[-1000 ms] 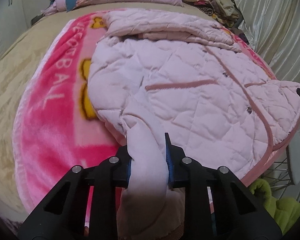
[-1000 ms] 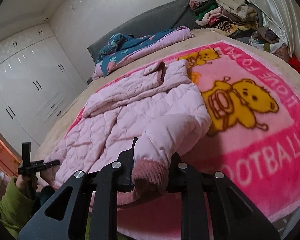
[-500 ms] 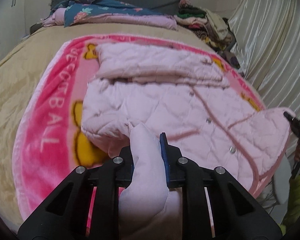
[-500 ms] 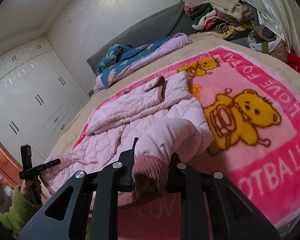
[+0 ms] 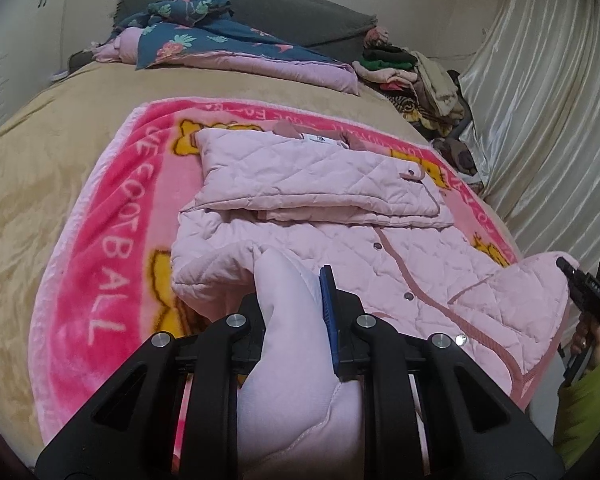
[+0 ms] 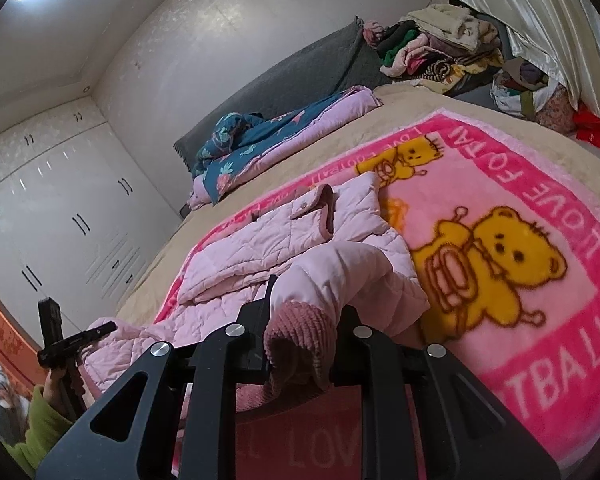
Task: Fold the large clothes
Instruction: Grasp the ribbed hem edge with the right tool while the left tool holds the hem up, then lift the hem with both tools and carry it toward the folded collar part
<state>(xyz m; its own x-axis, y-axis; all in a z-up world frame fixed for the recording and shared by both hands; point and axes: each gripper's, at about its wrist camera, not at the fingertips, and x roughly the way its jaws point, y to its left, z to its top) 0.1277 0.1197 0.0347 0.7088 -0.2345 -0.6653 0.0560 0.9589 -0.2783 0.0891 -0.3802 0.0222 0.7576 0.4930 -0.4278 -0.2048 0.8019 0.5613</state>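
Note:
A pale pink quilted jacket lies front-up on a pink bear blanket, one sleeve folded across its top. My left gripper is shut on a smooth pink fold of the jacket's near edge and holds it raised. My right gripper is shut on the other sleeve's ribbed dusty-pink cuff, with the sleeve arched up from the jacket. The right gripper shows at the far right of the left wrist view; the left one shows at the lower left of the right wrist view.
The blanket lies on a beige bed. A blue floral quilt lies by the grey headboard. A pile of clothes sits in the far corner by a satin curtain. White wardrobes line one side.
Both grippers have lifted and drawn back, each still shut on its part of the jacket. The jacket's lower part has slid towards the top fold, and more of the bed shows.

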